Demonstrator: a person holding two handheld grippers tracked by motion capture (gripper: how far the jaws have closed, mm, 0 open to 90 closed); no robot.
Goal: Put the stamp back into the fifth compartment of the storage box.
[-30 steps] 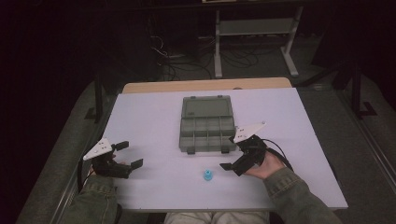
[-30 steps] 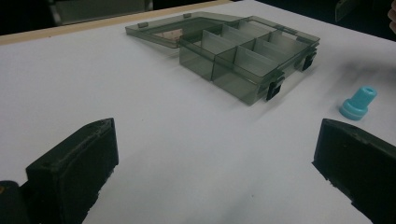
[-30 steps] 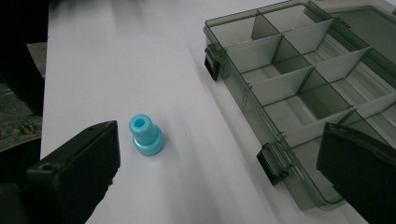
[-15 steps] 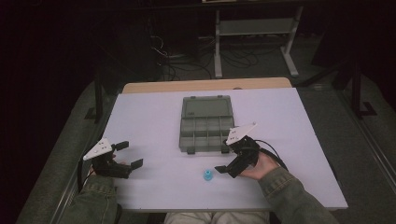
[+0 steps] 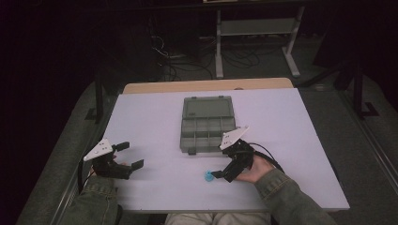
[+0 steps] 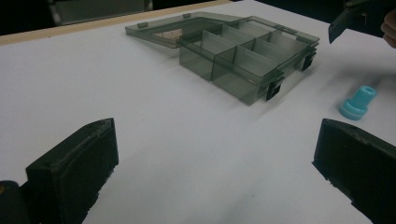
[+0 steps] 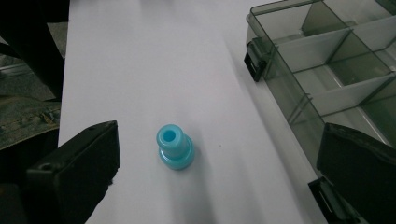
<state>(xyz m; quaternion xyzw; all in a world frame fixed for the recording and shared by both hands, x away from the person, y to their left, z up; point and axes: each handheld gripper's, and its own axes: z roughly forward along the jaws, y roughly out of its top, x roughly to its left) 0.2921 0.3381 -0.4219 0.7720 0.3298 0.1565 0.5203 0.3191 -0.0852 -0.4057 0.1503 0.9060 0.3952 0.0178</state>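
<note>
Blue plastic piece (image 5: 208,176) aside for a moment, the biggest thing in sight is the counter (image 5: 155,112), a white sheet over a wooden top whose far edge shows as a tan strip. Near its middle lies a grey see-through compartment box (image 5: 207,123), its lid laid flat open on the far side and its divided tray toward the person; dark latches sit on the tray's near edge.

At the near left of the counter, the left tongs (image 5: 126,155) are held low in a sleeved hand, jaws spread wide with nothing between them. In the left gripper view the two black jaws frame bare white surface, with the box ahead.

Right tongs (image 5: 224,174) sit just in front of the box's near right corner, tilted down toward the counter, jaws wide apart and gripping nothing.

Smallest is the blue piece: a short stepped peg with a hole in its top, standing upright on the counter in front of the box, near the right tongs' tips. In the right gripper view it stands between the open jaws, nearer the left one, touching neither.
</note>
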